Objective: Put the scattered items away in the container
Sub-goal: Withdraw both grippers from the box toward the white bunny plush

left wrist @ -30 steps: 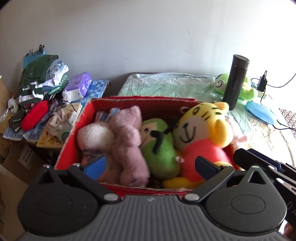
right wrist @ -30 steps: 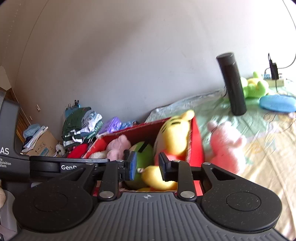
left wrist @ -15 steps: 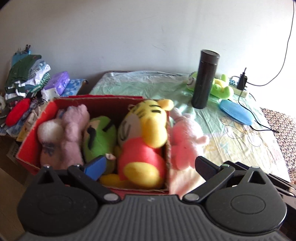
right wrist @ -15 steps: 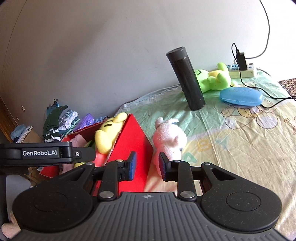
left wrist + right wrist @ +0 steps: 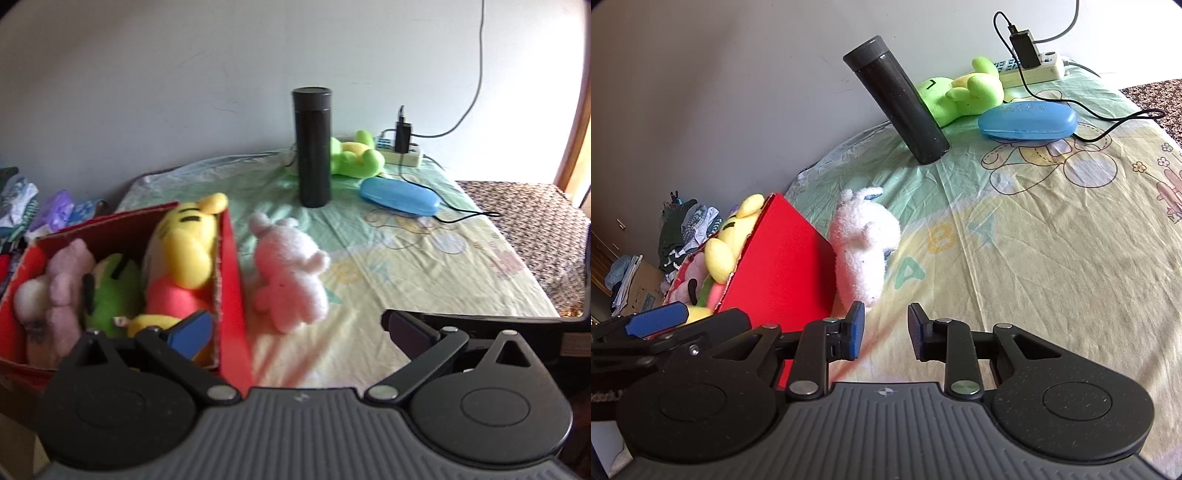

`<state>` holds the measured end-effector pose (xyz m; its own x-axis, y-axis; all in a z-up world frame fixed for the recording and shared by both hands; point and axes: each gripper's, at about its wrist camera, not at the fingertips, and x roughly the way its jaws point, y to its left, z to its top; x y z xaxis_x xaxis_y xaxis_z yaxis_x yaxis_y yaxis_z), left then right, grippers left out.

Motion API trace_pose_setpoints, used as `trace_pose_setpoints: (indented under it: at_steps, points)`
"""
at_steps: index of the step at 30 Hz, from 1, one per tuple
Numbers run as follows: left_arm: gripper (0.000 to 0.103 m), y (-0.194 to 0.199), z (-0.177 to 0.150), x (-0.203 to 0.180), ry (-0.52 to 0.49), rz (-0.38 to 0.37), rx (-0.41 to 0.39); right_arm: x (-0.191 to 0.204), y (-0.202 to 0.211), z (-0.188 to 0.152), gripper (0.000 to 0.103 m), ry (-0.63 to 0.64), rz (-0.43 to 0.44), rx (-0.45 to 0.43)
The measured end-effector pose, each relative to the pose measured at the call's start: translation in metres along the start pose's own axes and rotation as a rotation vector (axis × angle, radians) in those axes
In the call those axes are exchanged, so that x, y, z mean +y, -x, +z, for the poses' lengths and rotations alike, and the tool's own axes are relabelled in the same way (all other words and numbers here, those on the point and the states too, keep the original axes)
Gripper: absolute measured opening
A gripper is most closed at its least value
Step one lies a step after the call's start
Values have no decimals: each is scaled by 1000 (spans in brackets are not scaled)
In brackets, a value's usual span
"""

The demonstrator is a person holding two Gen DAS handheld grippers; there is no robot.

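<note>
A red box (image 5: 231, 280) (image 5: 783, 269) at the left holds a yellow tiger plush (image 5: 184, 243), a green plush (image 5: 110, 291) and a mauve plush (image 5: 66, 273). Just right of the box a pale pink plush (image 5: 288, 269) (image 5: 864, 243) lies on the sheet. A green frog plush (image 5: 354, 155) (image 5: 960, 92) lies at the back. My left gripper (image 5: 295, 328) is open wide, with nothing between its fingers. My right gripper (image 5: 884, 330) hovers just short of the pink plush, its jaws a narrow gap apart and empty.
A tall black flask (image 5: 312, 147) (image 5: 897, 99) stands behind the pink plush. A blue case (image 5: 399, 195) (image 5: 1027, 120), a power strip (image 5: 1030, 70) and black cables lie at the back right. Clothes (image 5: 687, 229) pile up left of the box. The bed ends at the right.
Both grippers have swung right, away from above the box toward the sheet. The pink plush and flask now sit near the middle of both views. Jaw gaps look unchanged.
</note>
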<state>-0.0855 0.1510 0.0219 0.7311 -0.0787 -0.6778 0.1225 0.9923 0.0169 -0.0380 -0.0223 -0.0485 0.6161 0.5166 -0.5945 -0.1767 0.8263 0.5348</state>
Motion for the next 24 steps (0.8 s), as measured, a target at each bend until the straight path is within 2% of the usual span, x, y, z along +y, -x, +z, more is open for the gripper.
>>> trace_pose_setpoints:
  at_steps: [4, 9, 11, 13, 16, 19, 24]
  points:
    - [102, -3, -2, -19, -75, -32, -24, -17, 1, 6, 28, -28, 24, 8]
    - [102, -29, -15, -14, -31, -202, 15, -29, -12, 23, 29, -21, 89, 66]
    - [102, -41, -22, -16, -38, -209, 27, -27, -21, 29, 29, 20, 110, 93]
    - [102, -45, -32, -24, -118, -164, -14, -23, -29, 33, 29, 66, 123, 109]
    - [102, -51, -43, -35, -208, -155, -4, -17, -43, 39, 29, 113, 153, 143]
    - [102, -58, -43, -36, -197, -203, 33, -10, -61, 40, 29, 138, 168, 180]
    - [100, -68, -41, -23, -135, -210, 67, 1, -88, 41, 29, 170, 191, 231]
